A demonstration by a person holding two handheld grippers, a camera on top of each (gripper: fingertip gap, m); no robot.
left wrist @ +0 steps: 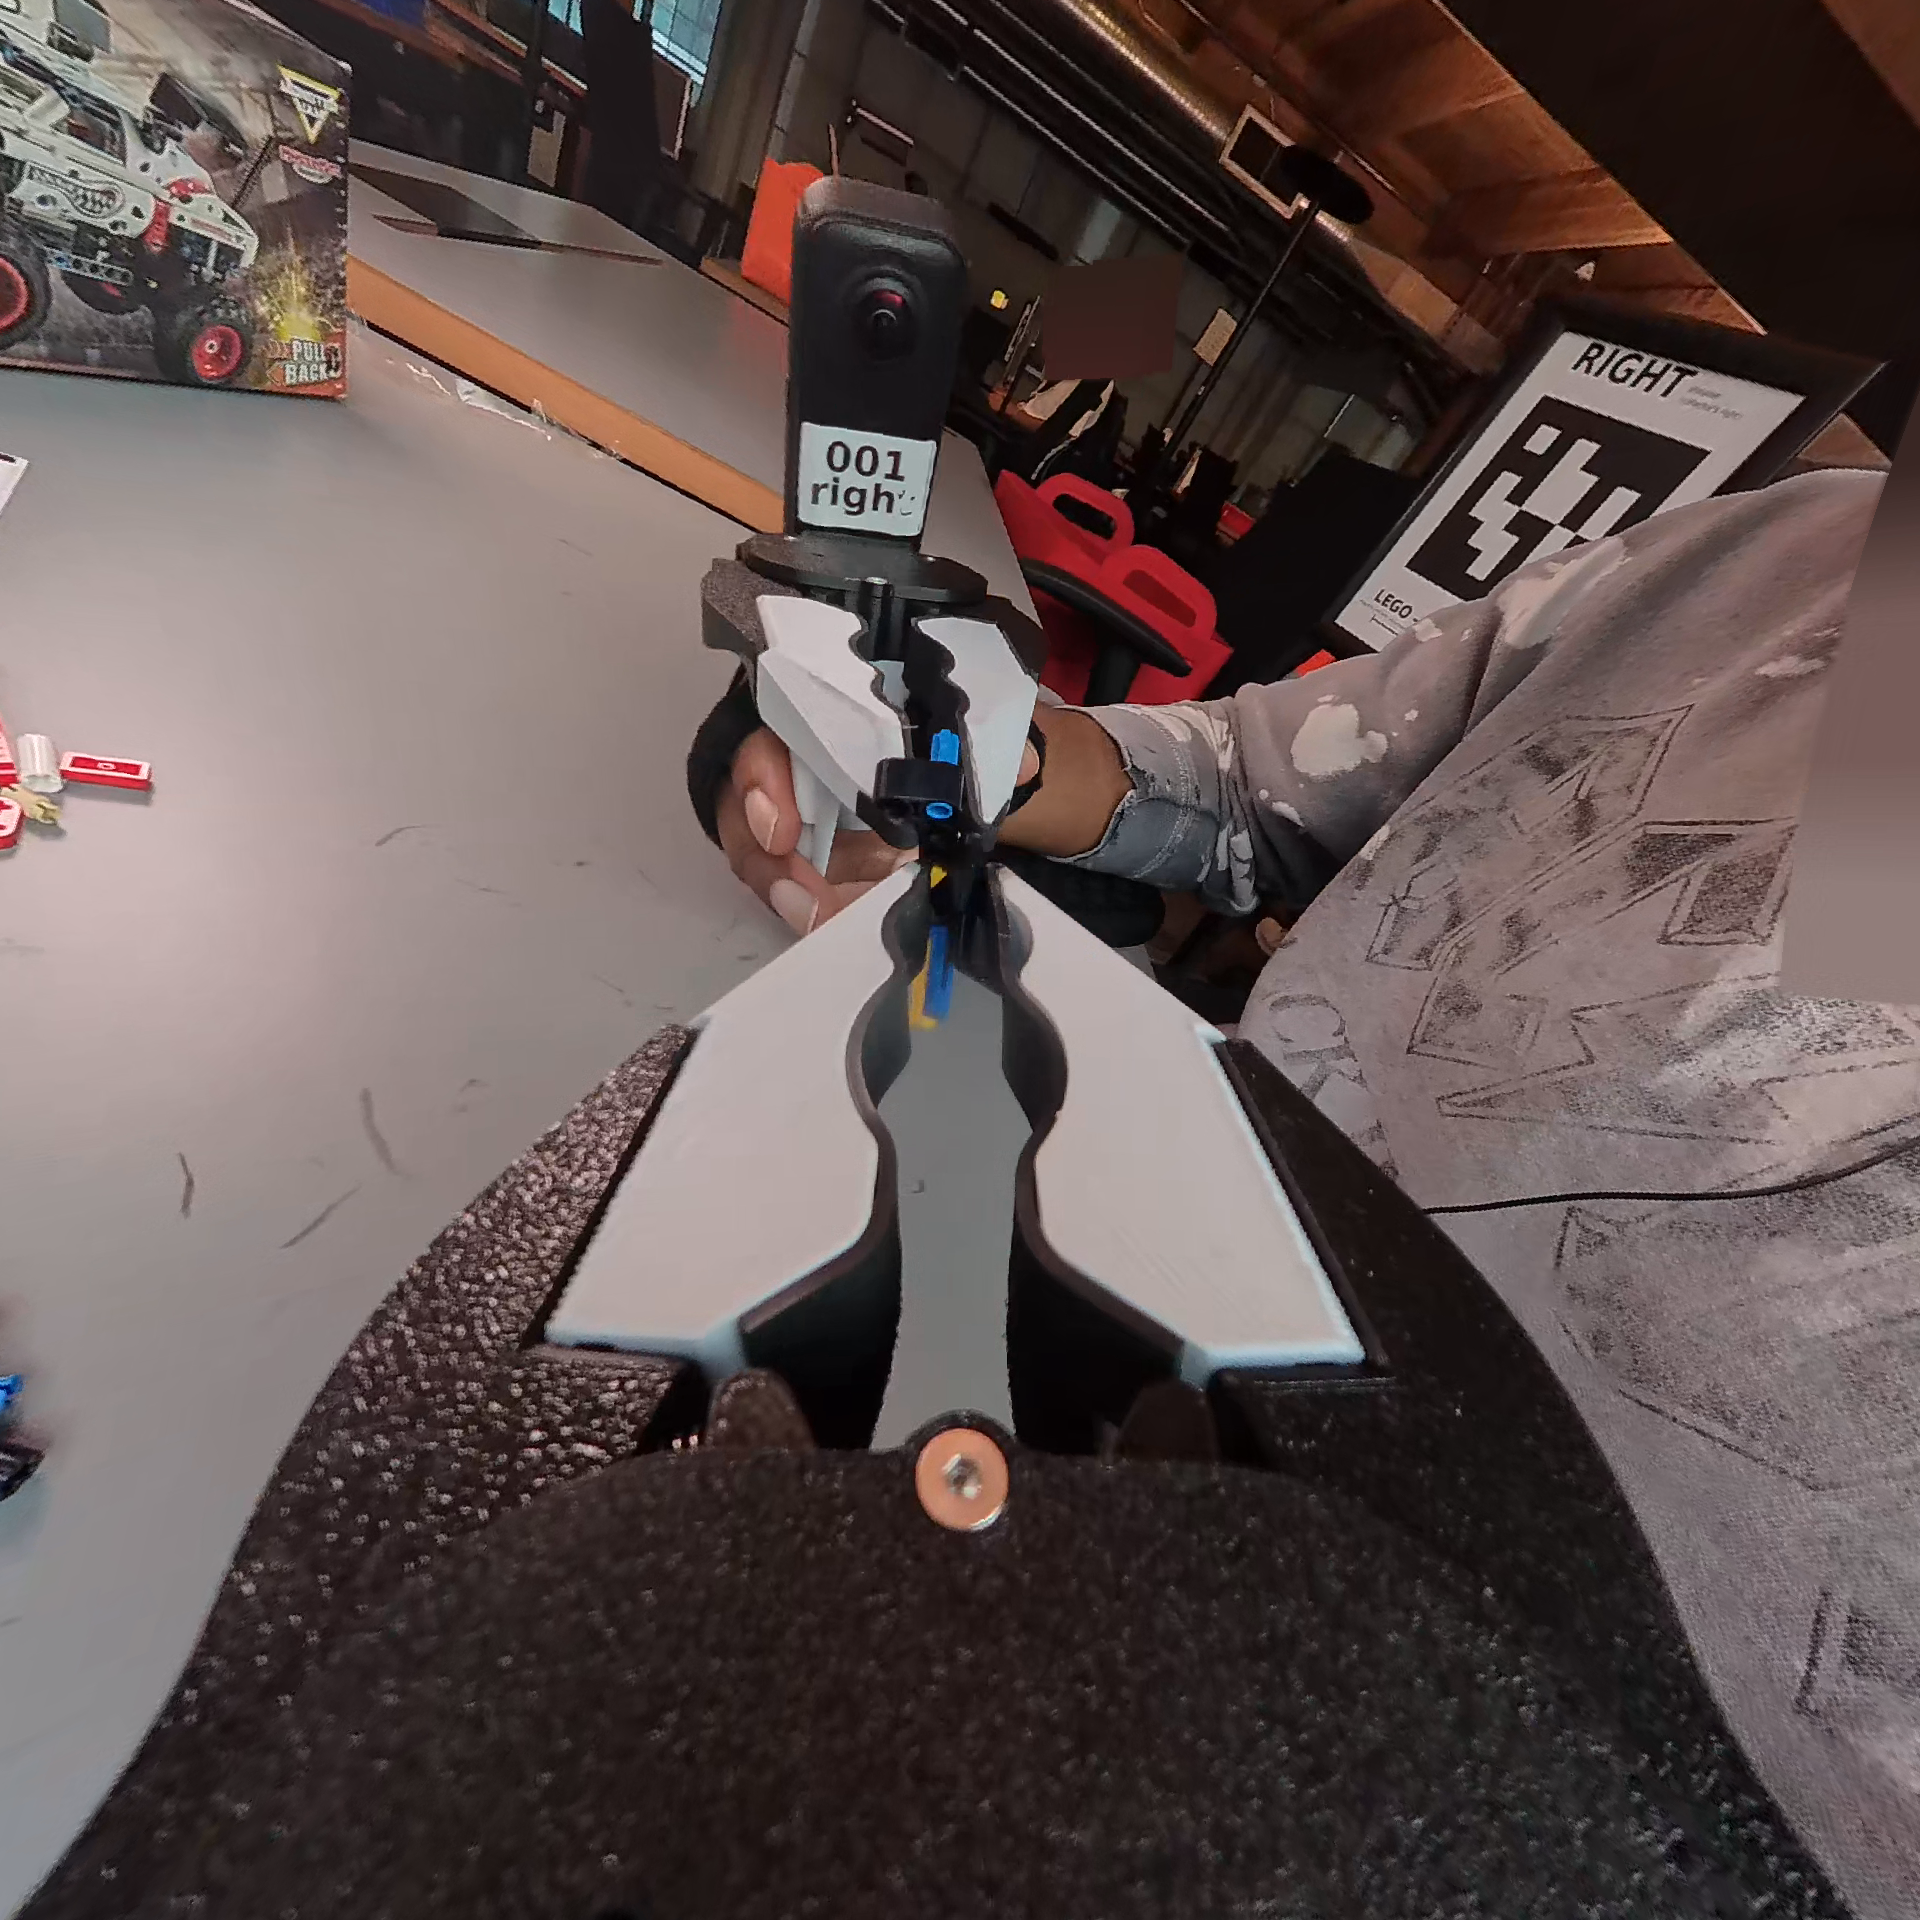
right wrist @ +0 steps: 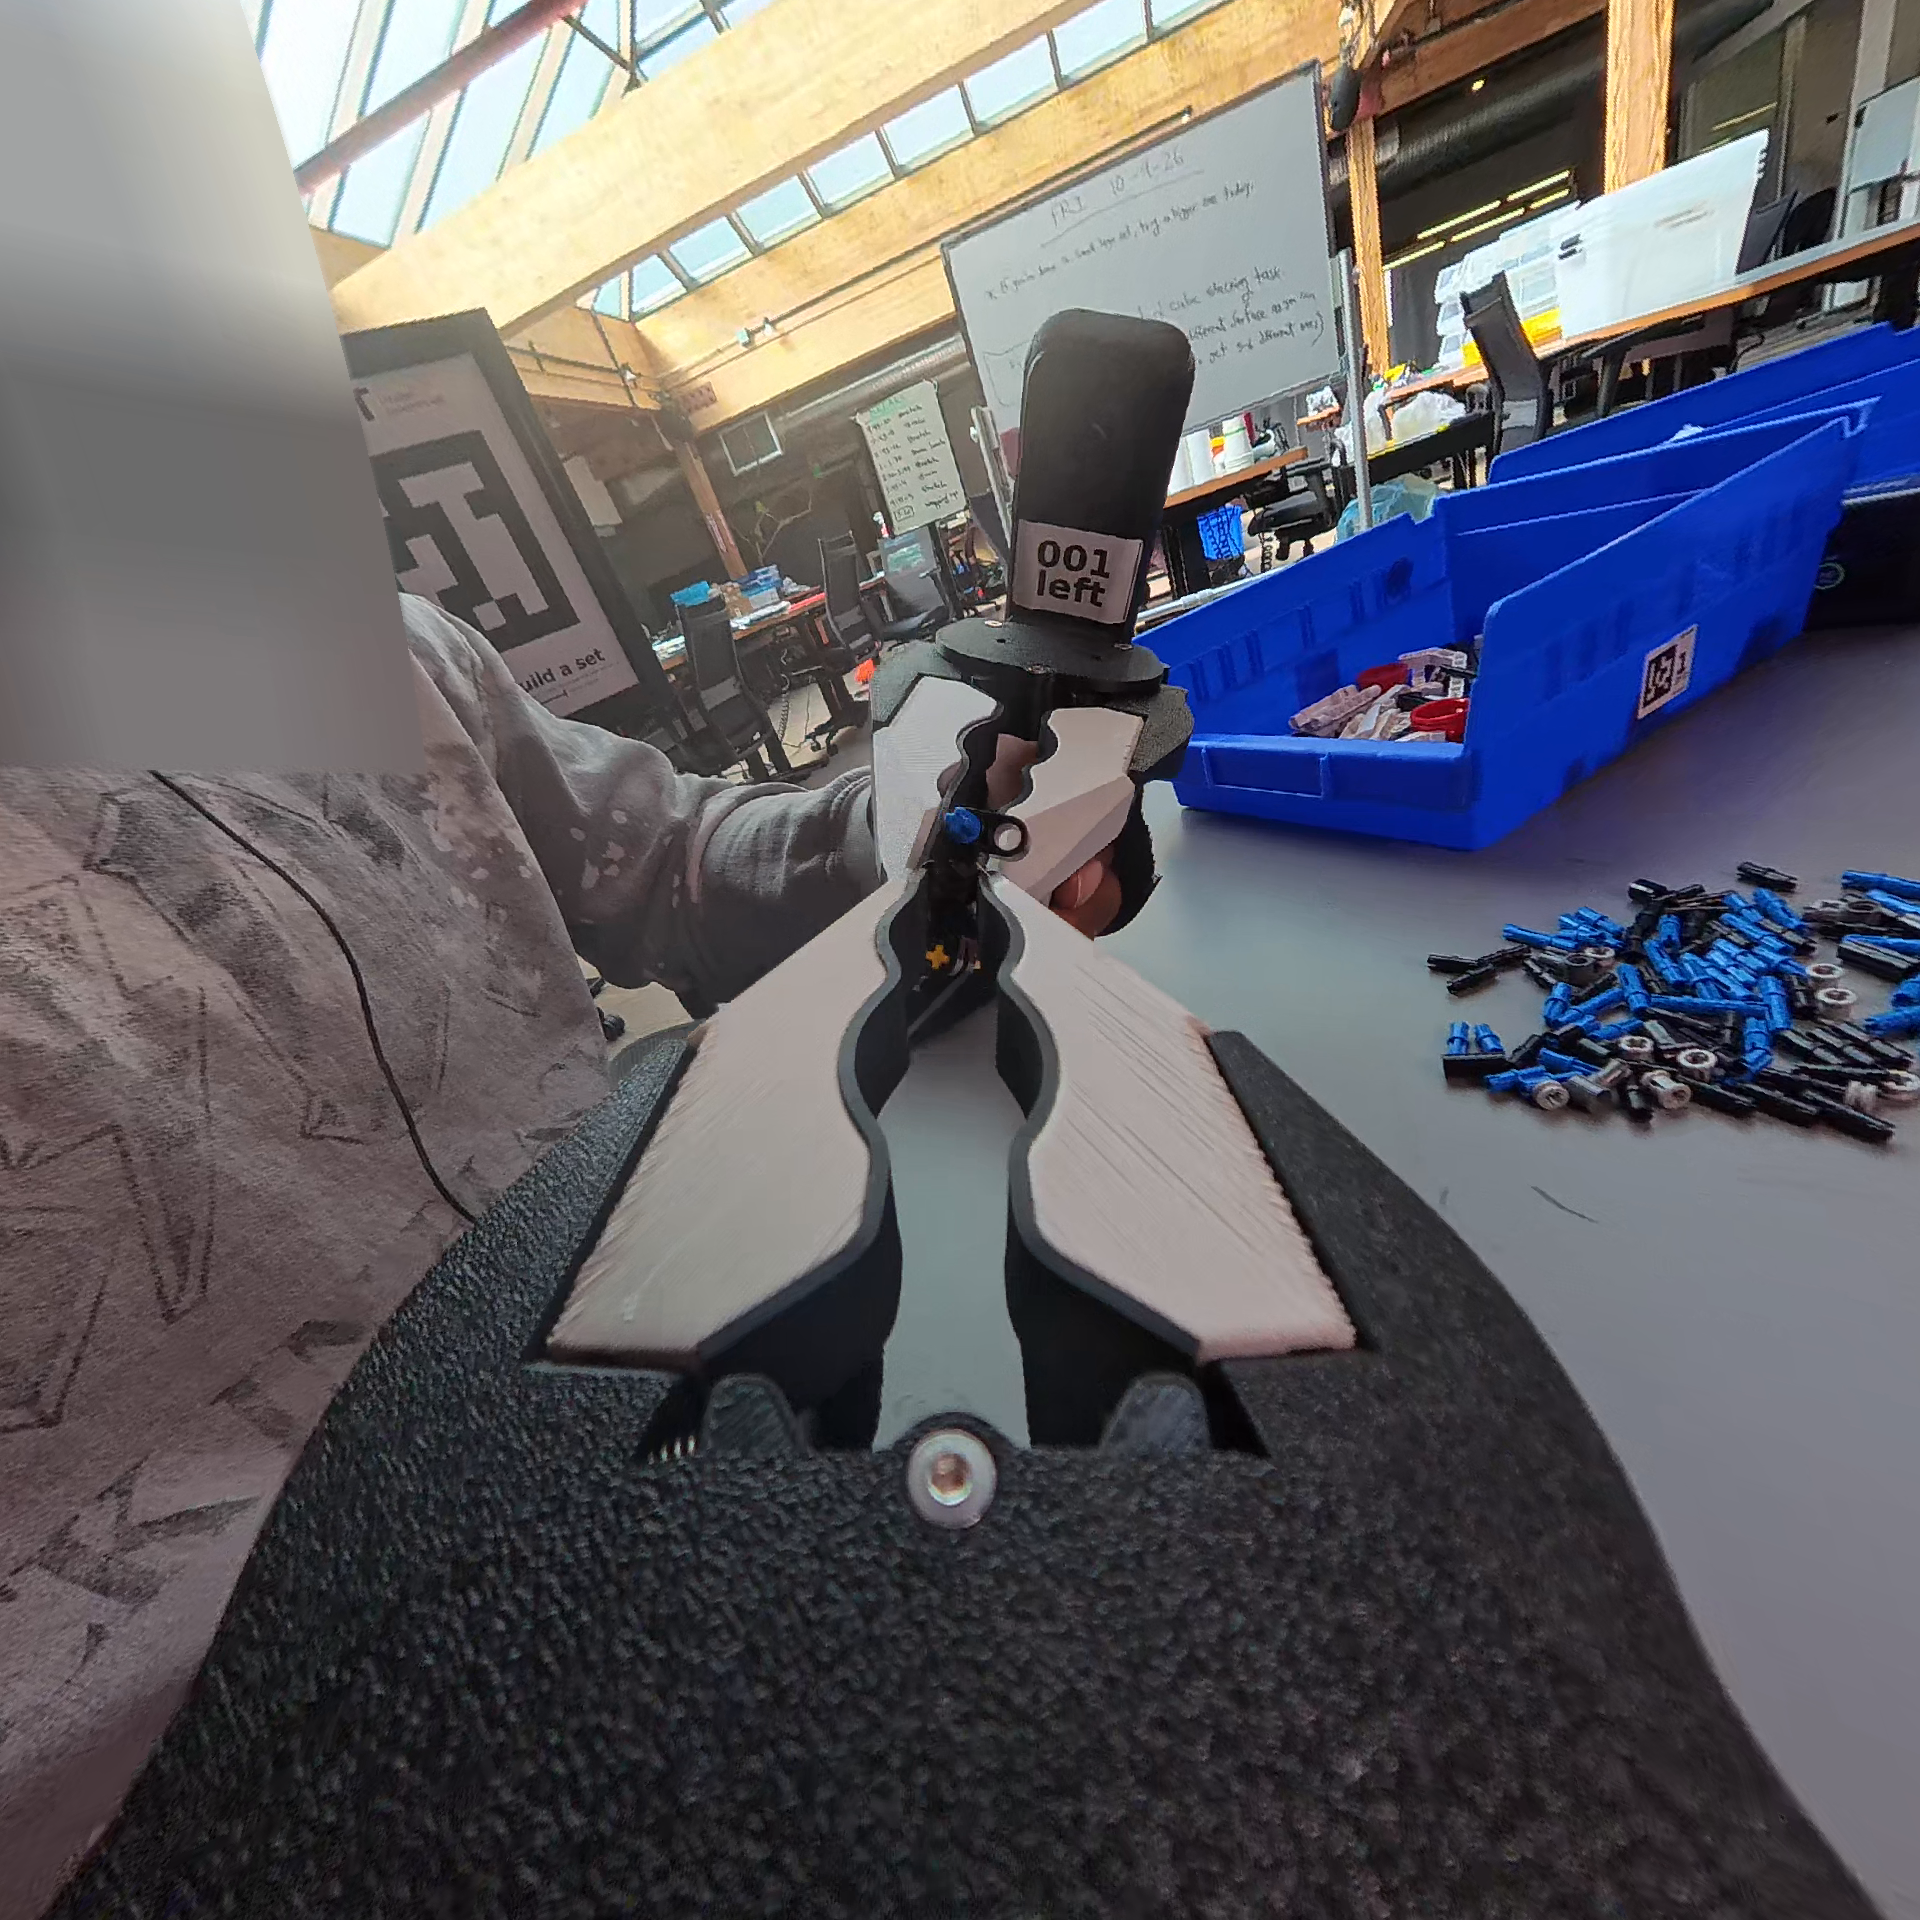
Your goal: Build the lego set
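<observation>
the grey table (right wrist: 1558, 1403) carries everything, with a person's grey patterned sleeve (left wrist: 1558, 935) along its near edge. on the far right of the right wrist view stand blue bins (right wrist: 1558, 644), the nearest holding a few pale and red parts. in the left wrist view the lego box (left wrist: 177, 197) with a monster truck picture stands at the far left. a pile of blue and black pins (right wrist: 1704, 1008) with some grey bushes lies on the right of the table, well apart from the grippers. a few red and white pieces (left wrist: 73, 774) lie at the left edge in the left wrist view.

the two grippers meet tip to tip above the table. the left gripper (left wrist: 951, 914) has its jaws closed on a small black lego assembly (left wrist: 940, 862) with blue and yellow parts. the right gripper (right wrist: 951, 925) has its jaws closed on the same assembly from the opposite side. a black connector (left wrist: 914, 795) with a blue pin sticks out of the assembly between the two sets of tips.
</observation>
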